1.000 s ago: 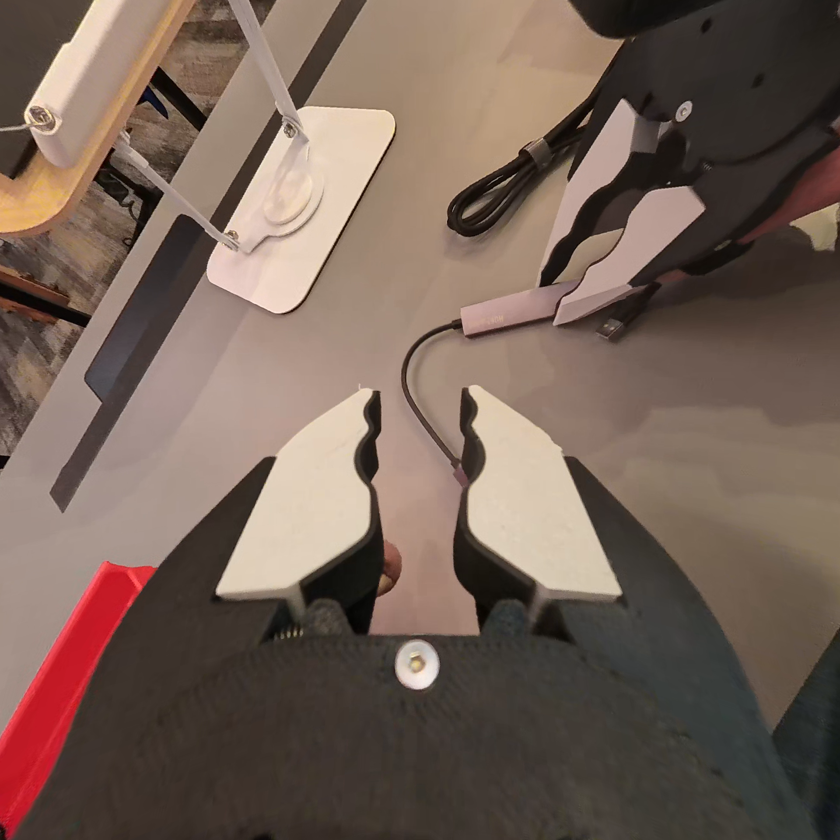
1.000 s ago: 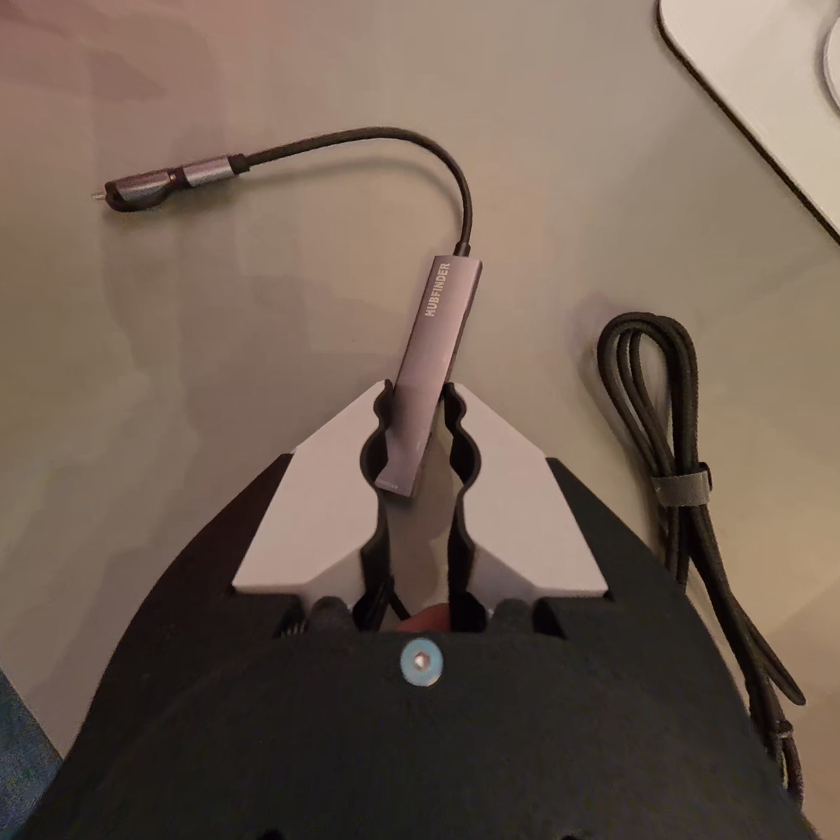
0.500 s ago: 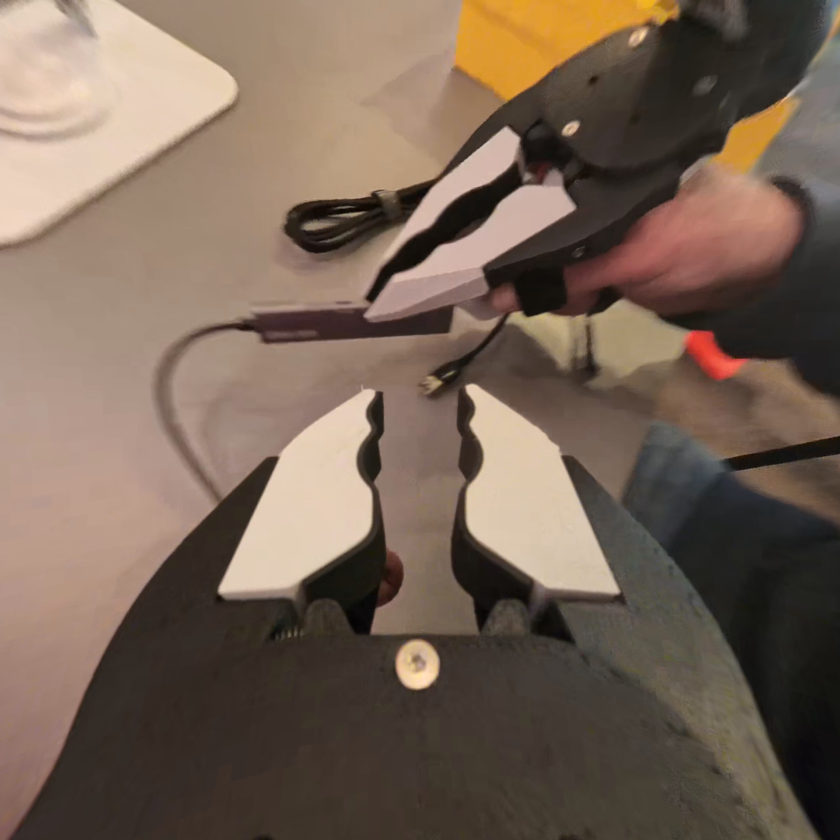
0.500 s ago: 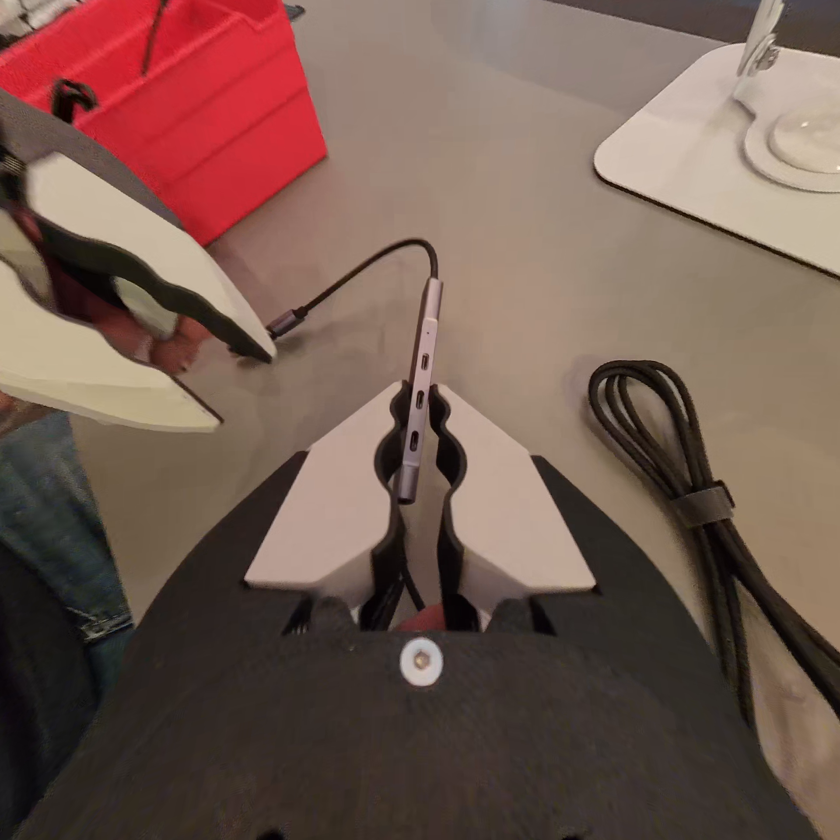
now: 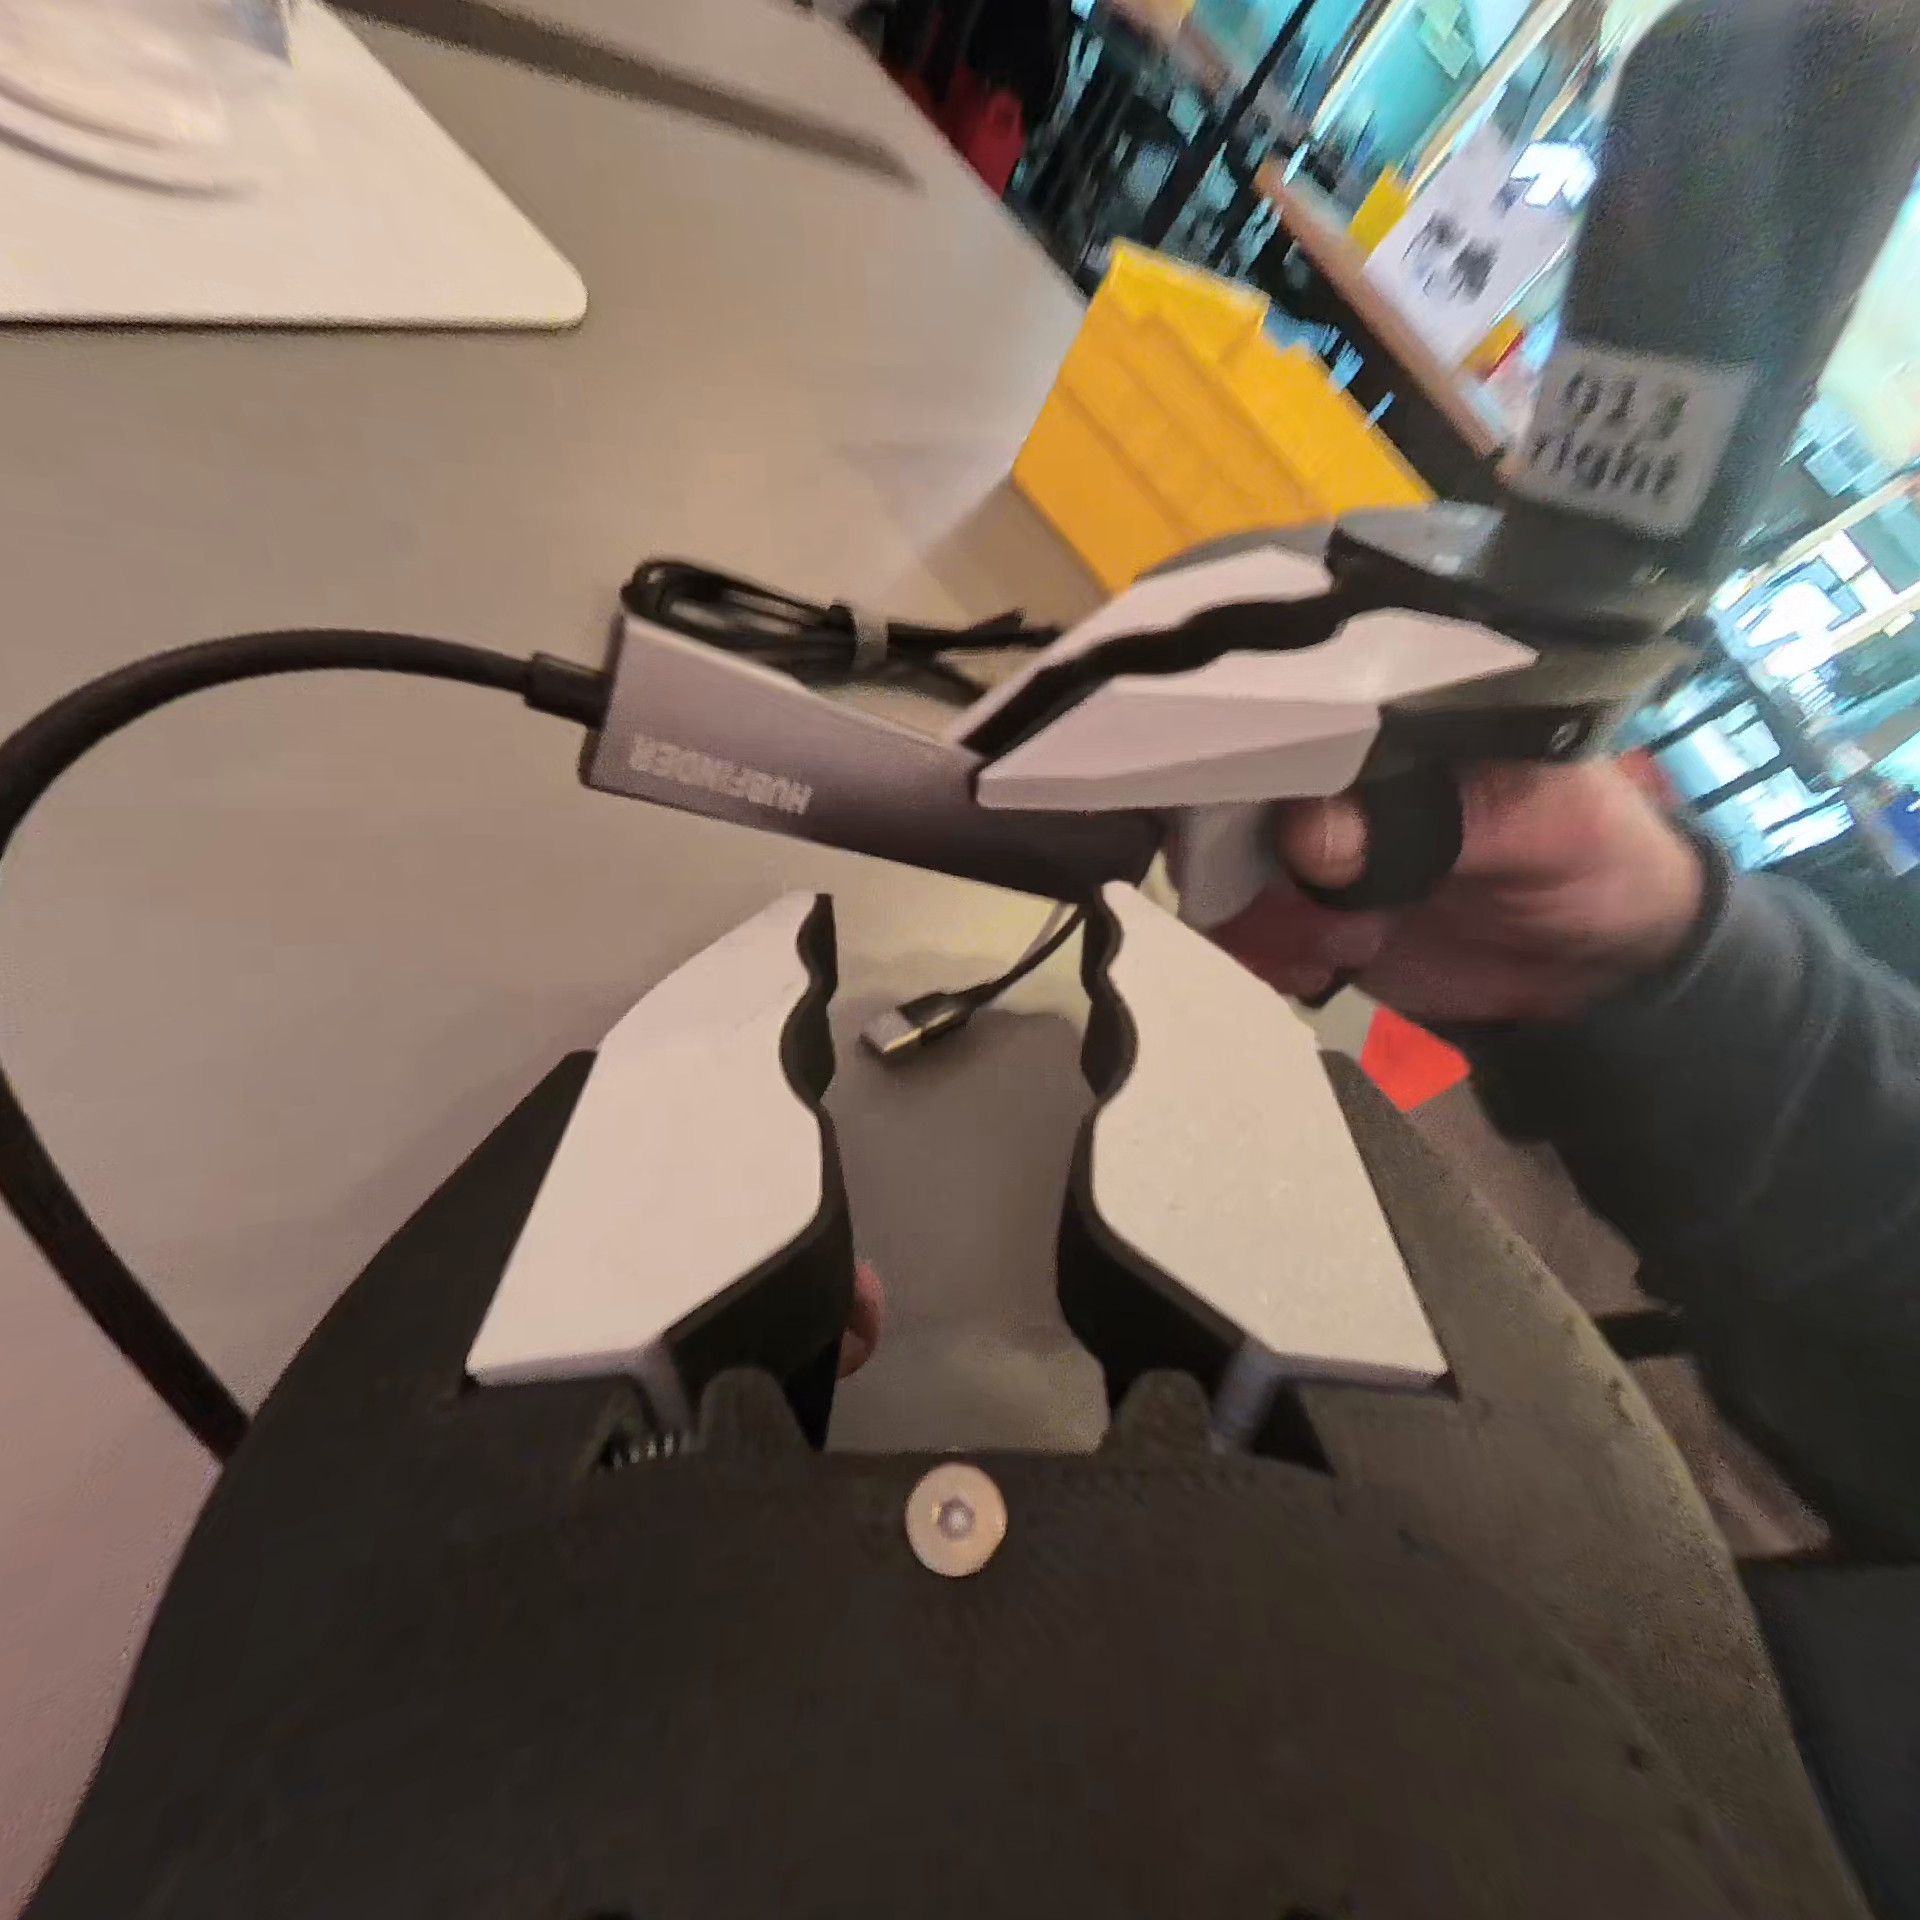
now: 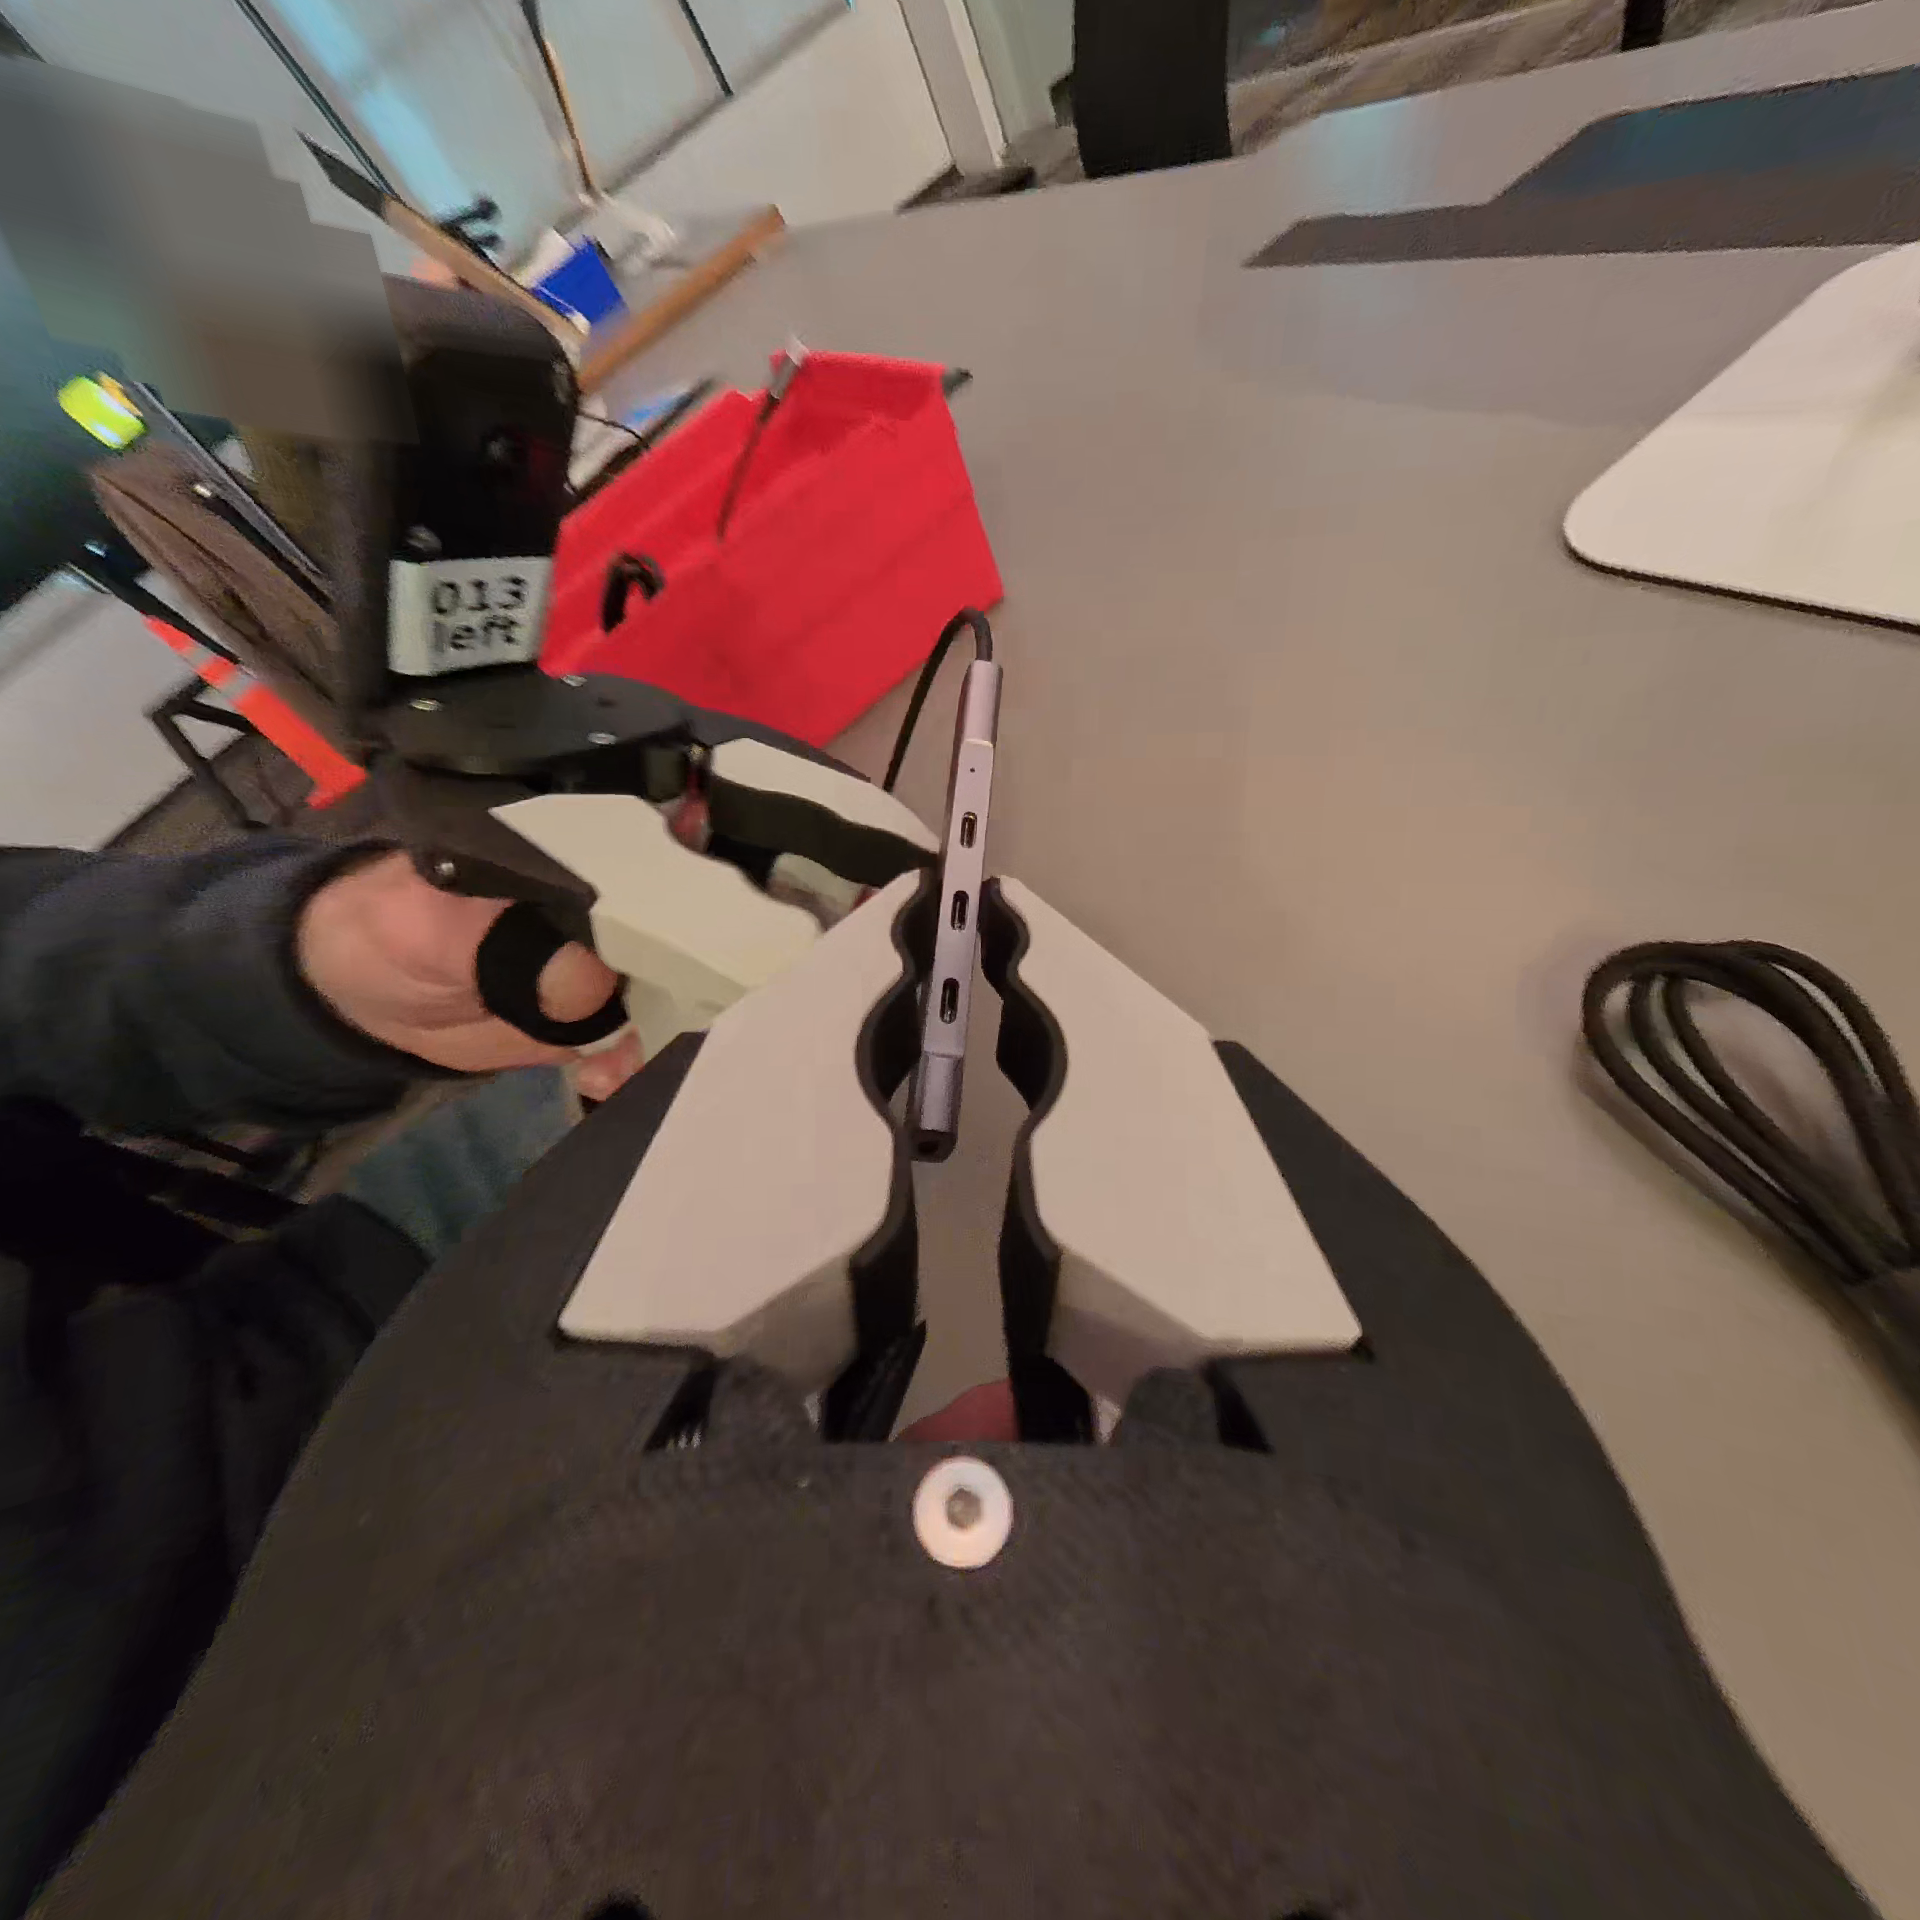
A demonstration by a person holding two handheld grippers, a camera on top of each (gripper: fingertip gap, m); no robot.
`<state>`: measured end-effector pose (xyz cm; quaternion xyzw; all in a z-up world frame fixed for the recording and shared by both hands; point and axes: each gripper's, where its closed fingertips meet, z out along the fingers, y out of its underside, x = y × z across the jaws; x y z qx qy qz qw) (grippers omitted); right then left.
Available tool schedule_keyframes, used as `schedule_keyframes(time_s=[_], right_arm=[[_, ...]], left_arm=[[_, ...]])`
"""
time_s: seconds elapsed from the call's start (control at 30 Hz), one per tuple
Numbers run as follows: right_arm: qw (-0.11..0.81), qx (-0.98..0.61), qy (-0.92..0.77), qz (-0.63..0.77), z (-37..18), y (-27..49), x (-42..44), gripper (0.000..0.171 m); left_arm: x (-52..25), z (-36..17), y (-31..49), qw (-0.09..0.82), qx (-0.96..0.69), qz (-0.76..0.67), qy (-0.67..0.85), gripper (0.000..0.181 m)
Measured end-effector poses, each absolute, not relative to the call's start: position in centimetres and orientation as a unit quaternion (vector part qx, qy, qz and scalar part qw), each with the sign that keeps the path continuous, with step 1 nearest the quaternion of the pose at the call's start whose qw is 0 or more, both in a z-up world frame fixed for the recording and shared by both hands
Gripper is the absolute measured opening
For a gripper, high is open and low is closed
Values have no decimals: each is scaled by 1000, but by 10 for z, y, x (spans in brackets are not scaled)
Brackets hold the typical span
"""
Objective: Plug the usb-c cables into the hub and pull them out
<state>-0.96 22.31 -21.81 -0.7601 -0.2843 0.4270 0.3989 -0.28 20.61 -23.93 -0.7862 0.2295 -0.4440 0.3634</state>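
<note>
My right gripper (image 6: 956,891) is shut on the rear end of the slim grey hub (image 6: 968,821) and holds it in the air on edge, with its row of ports facing my camera. In the left wrist view the hub (image 5: 810,774) hangs level just beyond my fingertips, held by the right gripper (image 5: 1195,686). The hub's own black cable (image 5: 260,665) loops away to the left. My left gripper (image 5: 961,909) is open and empty, right beside the hub; it also shows in the right wrist view (image 6: 831,862). A loose usb-c cable plug (image 5: 909,1023) lies on the table below.
A coiled black cable (image 6: 1745,1091) lies on the grey table (image 6: 1351,727) to the right. A red bin (image 6: 790,551) stands behind the left gripper. A white lamp base (image 6: 1766,499) sits at the far right. A yellow bin (image 5: 1195,436) is past the table edge. The grippers are tip to tip, or close to it.
My right gripper has lifted the hub off the table and turned it on edge. My left gripper has swung round and come close to the hub, still open.
</note>
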Motion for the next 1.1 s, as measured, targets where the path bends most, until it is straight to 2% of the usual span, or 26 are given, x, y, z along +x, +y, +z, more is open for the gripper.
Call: schedule_keyframes(time_s=[0.23,0.43,0.53,0.7,0.77,0.83,0.97,1.1], right_arm=[[401,-722,-244,509,-189,212,-16,5],[394,-696,-218,559,-175,206,-14,8],[413,-694,-228,544,-175,206,-10,7],[436,-707,-304,467,-181,200,-2,28],[423,-702,-335,464,-182,190,-5,24],[384,-690,-359,498,-182,174,-12,9],[356,-676,-348,542,-179,164,-16,6],[364,-663,-306,579,-171,164,-23,6]], left_arm=[[-6,-204,208,397,-723,-536,176,30],[-9,-183,201,415,-694,-550,211,11],[-10,-179,199,410,-697,-541,233,9],[-13,-172,193,379,-696,-542,278,9],[-11,-170,186,359,-691,-549,303,8],[-9,-171,175,323,-686,-557,340,8],[-10,-169,167,303,-676,-560,370,9],[-10,-156,174,343,-659,-576,340,16]])
